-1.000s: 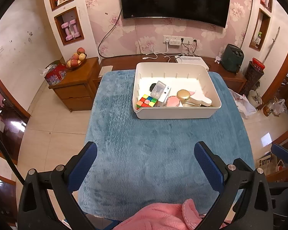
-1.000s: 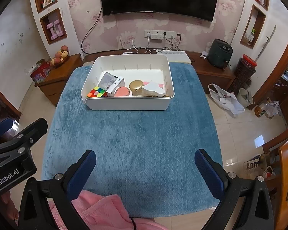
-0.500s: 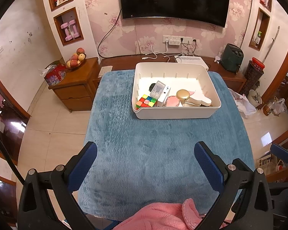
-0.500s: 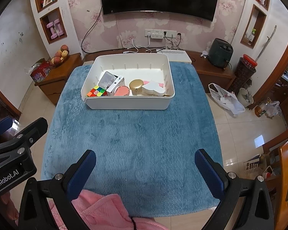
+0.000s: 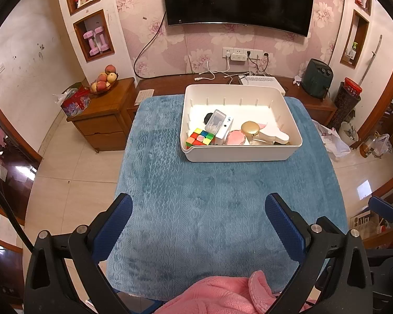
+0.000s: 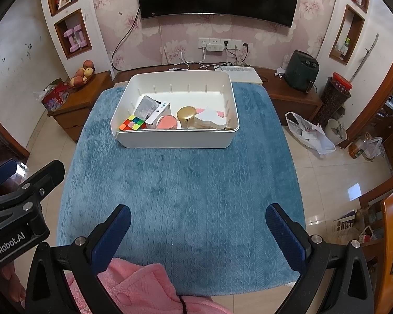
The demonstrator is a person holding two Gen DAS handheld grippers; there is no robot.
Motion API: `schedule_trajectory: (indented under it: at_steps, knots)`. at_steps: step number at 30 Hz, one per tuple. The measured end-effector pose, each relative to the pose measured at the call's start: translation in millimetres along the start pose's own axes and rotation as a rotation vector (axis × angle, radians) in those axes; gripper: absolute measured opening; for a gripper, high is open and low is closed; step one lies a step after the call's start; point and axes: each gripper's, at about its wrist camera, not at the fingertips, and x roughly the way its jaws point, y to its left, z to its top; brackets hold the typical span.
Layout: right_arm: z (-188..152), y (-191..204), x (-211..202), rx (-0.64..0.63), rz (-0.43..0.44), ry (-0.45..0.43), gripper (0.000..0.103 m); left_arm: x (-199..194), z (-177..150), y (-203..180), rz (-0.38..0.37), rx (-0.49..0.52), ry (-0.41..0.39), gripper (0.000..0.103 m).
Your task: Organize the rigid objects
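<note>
Left wrist view matches the frame half a second earlier: the left gripper [image 5: 197,218] and the right gripper [image 6: 197,221] remain over the near part of the tabletop [image 5: 209,209], jaws spread wide and holding nothing, well apart from the white bin [image 5: 238,154]. That bin, a smooth rigid plastic rectangle with its long axis running left to right, sits on the far half of the plush, leaf-embossed blue cover. Inside the bin, along its near wall, lie a multicoloured cube [image 5: 200,138], a round gold lid [image 5: 251,128] and a round pink case [image 5: 236,138].
</note>
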Motion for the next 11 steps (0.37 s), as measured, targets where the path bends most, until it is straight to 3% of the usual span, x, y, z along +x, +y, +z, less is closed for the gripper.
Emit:
schedule_trajectory:
  at_steps: [11]
  knots:
    - [-3.0,1.4,3.8,-0.005,0.004,0.003,0.103,1.2,-0.7,2.2,0.002,-0.002,0.002,0.101]
